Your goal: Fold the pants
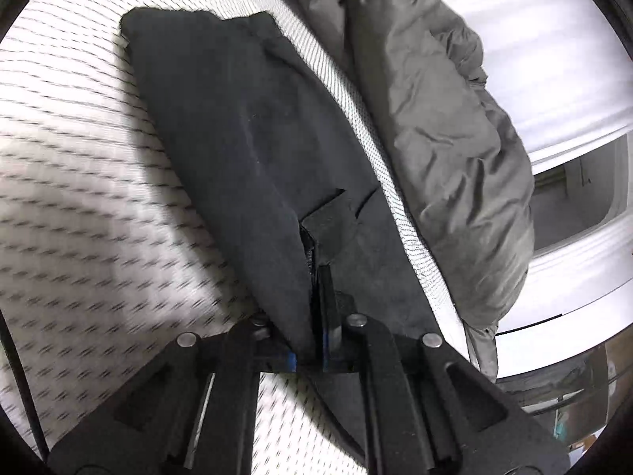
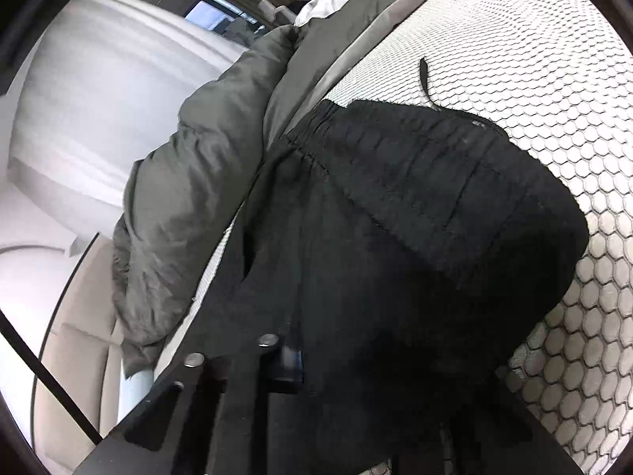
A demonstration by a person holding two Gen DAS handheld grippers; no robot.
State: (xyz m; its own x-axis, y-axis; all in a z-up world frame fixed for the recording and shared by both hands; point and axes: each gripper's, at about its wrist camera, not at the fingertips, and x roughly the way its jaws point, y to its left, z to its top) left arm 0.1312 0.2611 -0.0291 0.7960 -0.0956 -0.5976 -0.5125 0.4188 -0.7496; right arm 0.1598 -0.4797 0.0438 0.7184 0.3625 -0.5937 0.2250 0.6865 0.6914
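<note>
The black pants [image 1: 245,130] lie on a white mattress [image 1: 79,166] printed with a dark hexagon mesh, close beside a grey duvet [image 1: 443,126] bunched along the mattress's far edge. In the left wrist view one long leg runs away from the camera across the mattress, its far end folded flat.

The left gripper [image 1: 322,277] has its fingers drawn almost together, and a fold of the pants' near edge is pinched between them.

In the right wrist view the pants' [image 2: 415,206] elastic waistband [image 2: 395,118] lies nearest the duvet [image 2: 190,198], with a drawstring [image 2: 425,79] trailing onto the mattress [image 2: 554,79] beyond it. Cloth drapes over the right gripper [image 2: 316,360] and hides its fingertips; the jaws stand nearly closed, and the fabric bunched over them looks gripped, though the pinch itself cannot be seen.
</note>
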